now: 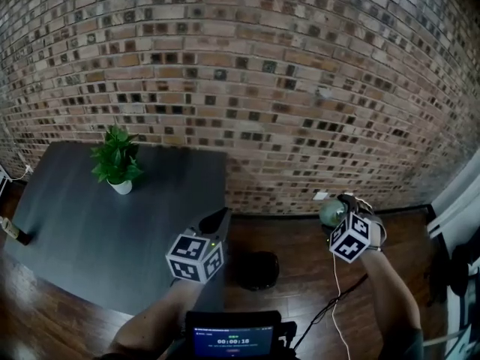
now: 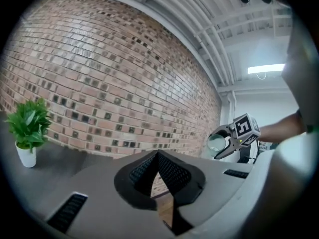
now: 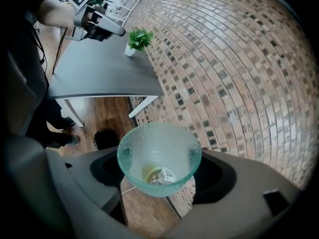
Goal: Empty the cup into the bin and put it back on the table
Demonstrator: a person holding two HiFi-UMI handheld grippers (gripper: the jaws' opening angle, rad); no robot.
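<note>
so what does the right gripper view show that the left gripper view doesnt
Only the right gripper view: the inside of the cup, with scraps in it, and the bin. Only the left gripper view: the ceiling light and a close look at the left gripper, shut on nothing. Both: the plant, table, brick wall and the cup in the right gripper.

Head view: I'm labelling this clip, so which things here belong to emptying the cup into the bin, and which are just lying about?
Job in hand:
cup, held in the right tongs
bin on the floor
table

Lying about:
potted plant
small dark object at the table's edge
</note>
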